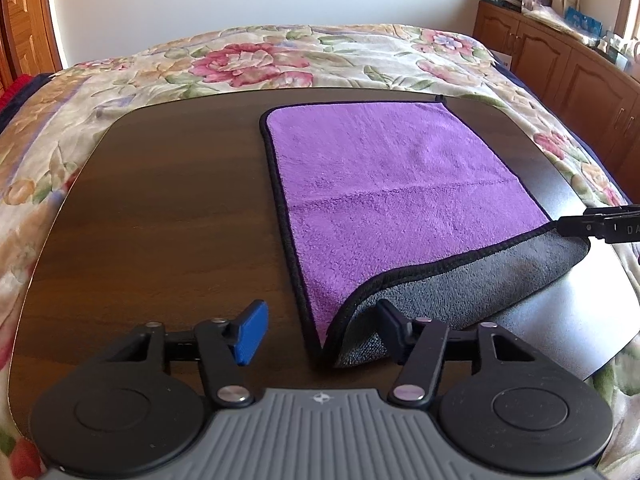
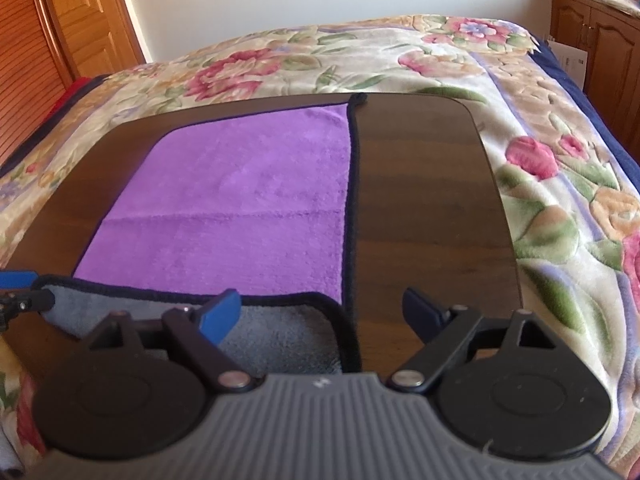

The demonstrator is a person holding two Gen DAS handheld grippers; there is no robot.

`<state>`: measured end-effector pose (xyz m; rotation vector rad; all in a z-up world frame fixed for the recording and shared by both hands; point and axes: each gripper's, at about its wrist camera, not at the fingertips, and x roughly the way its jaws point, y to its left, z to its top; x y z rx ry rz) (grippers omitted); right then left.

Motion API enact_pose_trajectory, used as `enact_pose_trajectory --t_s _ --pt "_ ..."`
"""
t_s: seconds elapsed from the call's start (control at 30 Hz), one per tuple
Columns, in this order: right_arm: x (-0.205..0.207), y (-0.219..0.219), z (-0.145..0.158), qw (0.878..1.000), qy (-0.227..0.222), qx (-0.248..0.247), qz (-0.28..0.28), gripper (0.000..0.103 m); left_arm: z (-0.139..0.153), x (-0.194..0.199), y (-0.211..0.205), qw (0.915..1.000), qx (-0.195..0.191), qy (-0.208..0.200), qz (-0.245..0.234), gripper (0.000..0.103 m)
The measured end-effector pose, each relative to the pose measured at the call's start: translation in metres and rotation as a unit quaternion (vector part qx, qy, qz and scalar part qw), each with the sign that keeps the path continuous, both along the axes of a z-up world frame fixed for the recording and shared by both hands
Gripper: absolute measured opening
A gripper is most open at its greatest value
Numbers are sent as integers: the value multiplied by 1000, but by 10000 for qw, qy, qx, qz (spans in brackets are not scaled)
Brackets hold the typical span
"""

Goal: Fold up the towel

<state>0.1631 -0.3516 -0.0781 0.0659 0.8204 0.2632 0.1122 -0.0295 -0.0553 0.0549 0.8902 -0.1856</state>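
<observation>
Left tongs (image 1: 320,330) spread wide around the towel's (image 1: 392,184) curled near corner; right tongs (image 2: 320,314) equally wide at the other. Purple towel lies on the dark desk (image 1: 160,208), near edge flipped showing grey underside.

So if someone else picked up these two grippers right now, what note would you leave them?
Left gripper: open, straddling the towel's near left corner, gripping nothing.
Right gripper: open, straddling the near right corner, gripping nothing.
Towel: purple side up on the dark table, near edge curled over with the grey underside showing.
Done: only that curl; no fold is made.
Left: probably close on both corners, carry them to the far edge and release.
</observation>
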Motion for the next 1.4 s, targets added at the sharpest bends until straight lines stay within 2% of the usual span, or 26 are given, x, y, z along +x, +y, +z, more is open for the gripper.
enact_pose_trajectory --t_s 0.17,0.47,0.9,1.03,1.23,1.4 --pt "4 -2 -3 9999 79 43 44 81 -2 1 -1 10000 -13 60 -62 45" --pt "8 -7 -8 9995 229 186 85 76 -5 1 -3 9999 -10 108 -102 45" --pt "7 -7 -8 9985 354 345 251 53 -9 2 -4 9998 -11 149 -166 45" --pt "7 -7 -8 9980 359 426 311 50 -10 3 -5 9997 -14 156 -178 44" --pt "8 -9 -10 9981 395 381 296 25 -13 6 -6 9995 -56 204 -218 38" --pt "8 -11 -11 9985 389 304 246 12 -13 6 -6 9993 -148 234 -242 17"
